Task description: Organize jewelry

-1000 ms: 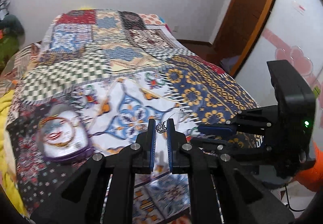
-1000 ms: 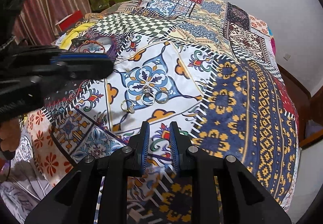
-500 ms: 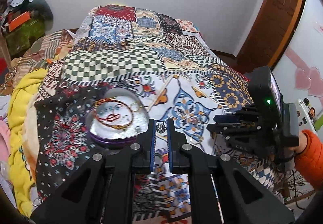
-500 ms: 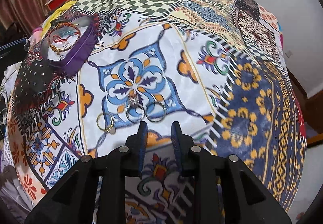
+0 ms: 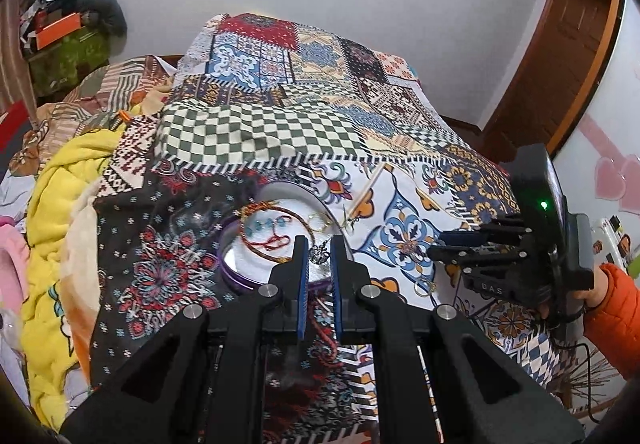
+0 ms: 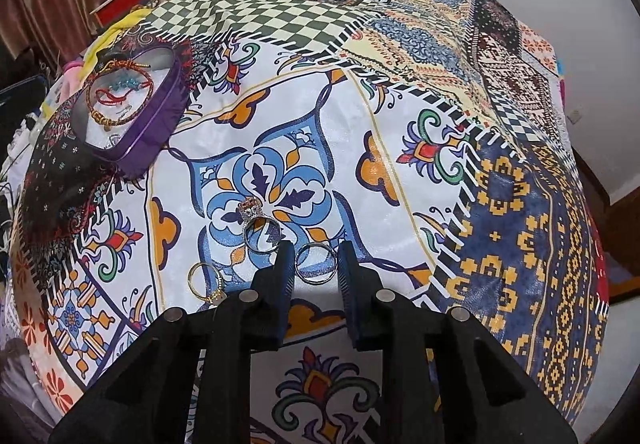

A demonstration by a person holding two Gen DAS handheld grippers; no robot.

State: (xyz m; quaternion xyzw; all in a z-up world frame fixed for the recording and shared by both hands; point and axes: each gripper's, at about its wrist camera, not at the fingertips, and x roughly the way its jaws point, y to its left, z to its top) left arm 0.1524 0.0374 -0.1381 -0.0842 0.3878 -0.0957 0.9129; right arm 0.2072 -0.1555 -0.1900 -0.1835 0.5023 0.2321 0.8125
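Pinching a small silver pendant (image 5: 319, 254) between its blue-padded fingers, the left gripper (image 5: 319, 258) is hanging right at the near rim of the purple tin (image 5: 236, 276), fingers clamped tight on the charm with a thin chain trailing up toward the tin's far edge. Inside the tin, a braided red-and-gold bracelet (image 5: 276, 228) is lying on the pale lining, with a gold hoop (image 5: 320, 220) at the tin's right rim.

Over on the other side, the right gripper (image 6: 312, 264) is standing with its fingers spread, straddling a plain silver ring (image 6: 315, 264) on the patchwork bedspread (image 6: 400, 171); the ring is lying between the pads, and contact cannot be told. Just beyond that ring, a stone-set ring (image 6: 260, 226) is resting on the blue flower print, touching or overlapping it. Left of the silver ring, a gold ring (image 6: 206, 280) is sitting alone. Farther off, up and left of the rings, the purple tin is showing its bracelets. An orange sleeve (image 5: 616, 316) is holding the right gripper, well right of the tin.
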